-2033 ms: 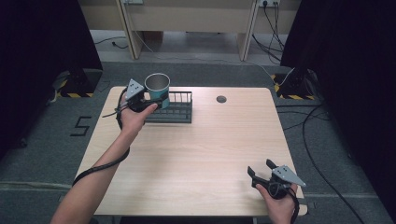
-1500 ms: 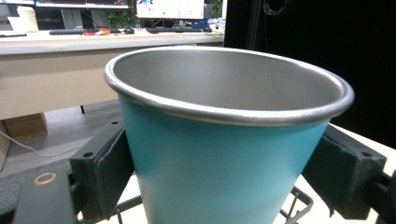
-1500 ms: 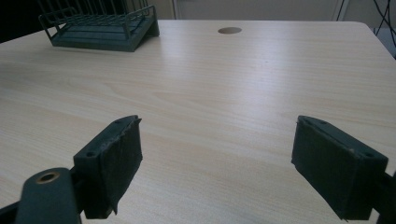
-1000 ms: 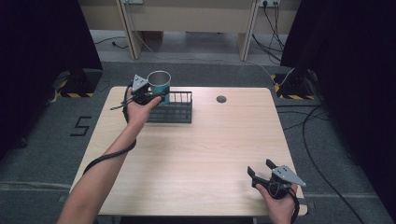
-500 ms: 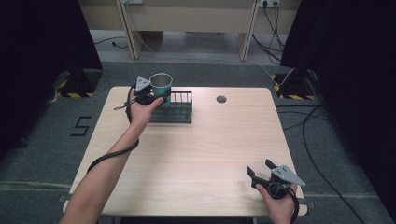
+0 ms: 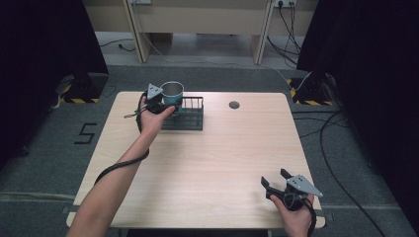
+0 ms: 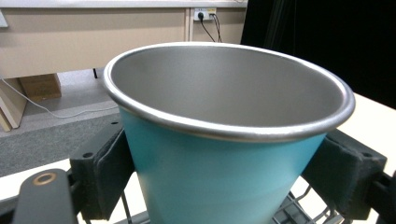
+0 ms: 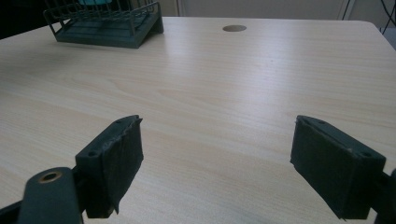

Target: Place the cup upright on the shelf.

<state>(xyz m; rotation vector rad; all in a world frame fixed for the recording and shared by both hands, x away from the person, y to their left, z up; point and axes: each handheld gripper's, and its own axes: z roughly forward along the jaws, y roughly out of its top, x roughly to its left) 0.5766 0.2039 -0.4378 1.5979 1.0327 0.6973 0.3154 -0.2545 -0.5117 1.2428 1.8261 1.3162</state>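
A teal metal cup (image 6: 172,93) with a steel rim is held over the left end of a dark wire rack (image 6: 190,114) at the back of the table. My left gripper (image 6: 160,104) is shut on the cup (image 7: 219,163), its pads pressed on both sides of the teal wall, with rack wires just below. My right gripper (image 6: 277,183) rests near the table's front right corner. It is open, and its jaws (image 8: 219,168) stand wide apart over bare wood with nothing between them.
The light wooden table (image 6: 207,168) has a round cable hole (image 6: 234,104) at the back, right of the rack. The rack (image 8: 105,25) lies far ahead in the right gripper view. Cables trail on the grey floor around the table.
My left gripper has carried the cup slightly right and toward the back, over the rack's left end. The right gripper has stayed in place, open.
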